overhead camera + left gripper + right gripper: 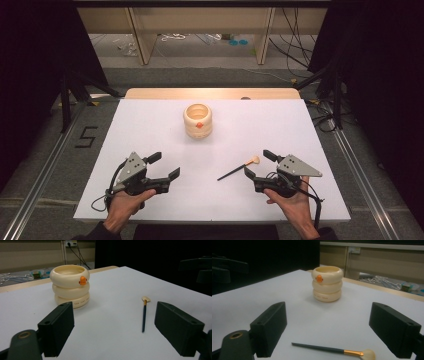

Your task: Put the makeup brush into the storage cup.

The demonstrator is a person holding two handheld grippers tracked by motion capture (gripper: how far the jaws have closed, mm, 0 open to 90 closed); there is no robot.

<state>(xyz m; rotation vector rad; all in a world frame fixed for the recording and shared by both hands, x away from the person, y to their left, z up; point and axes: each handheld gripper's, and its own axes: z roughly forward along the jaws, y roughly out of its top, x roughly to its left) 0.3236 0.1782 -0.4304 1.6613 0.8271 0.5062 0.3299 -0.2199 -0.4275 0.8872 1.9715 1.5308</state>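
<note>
Nothing is held yet. Both hands rest near the front edge of the desk [150, 210], each with its tool spread wide and nothing between the jaws. The left tool [162, 167] sits toward the front left corner; the right tool [261, 164] sits toward the front right, and the brush [239, 168] lies on the desk just beside it, slanted, the dark handle end pointing toward the middle of the front edge and the pale bristles up by the right tool's farther jaw.

My read is that this is the approach, before any pickup — the brush looks like the thing to take, and the cream ringed cup [198, 121], standing upright well beyond it toward the middle of the back edge, looks like where it would go. The next move would call for the right tool to drop over the handle and close across it; the handle is thin and lies flat, so the jaws must come down low and square to it.

The right gripper view shows the brush [332, 350] lying crosswise just ahead of the open jaws, with a gold ferrule the high view does not resolve. The left gripper view shows the brush [144, 313] end-on and farther off, and makes out small lettering low on the cup [70, 285], too small to read — plus the orange duck-bill detail on its top ring.
</note>
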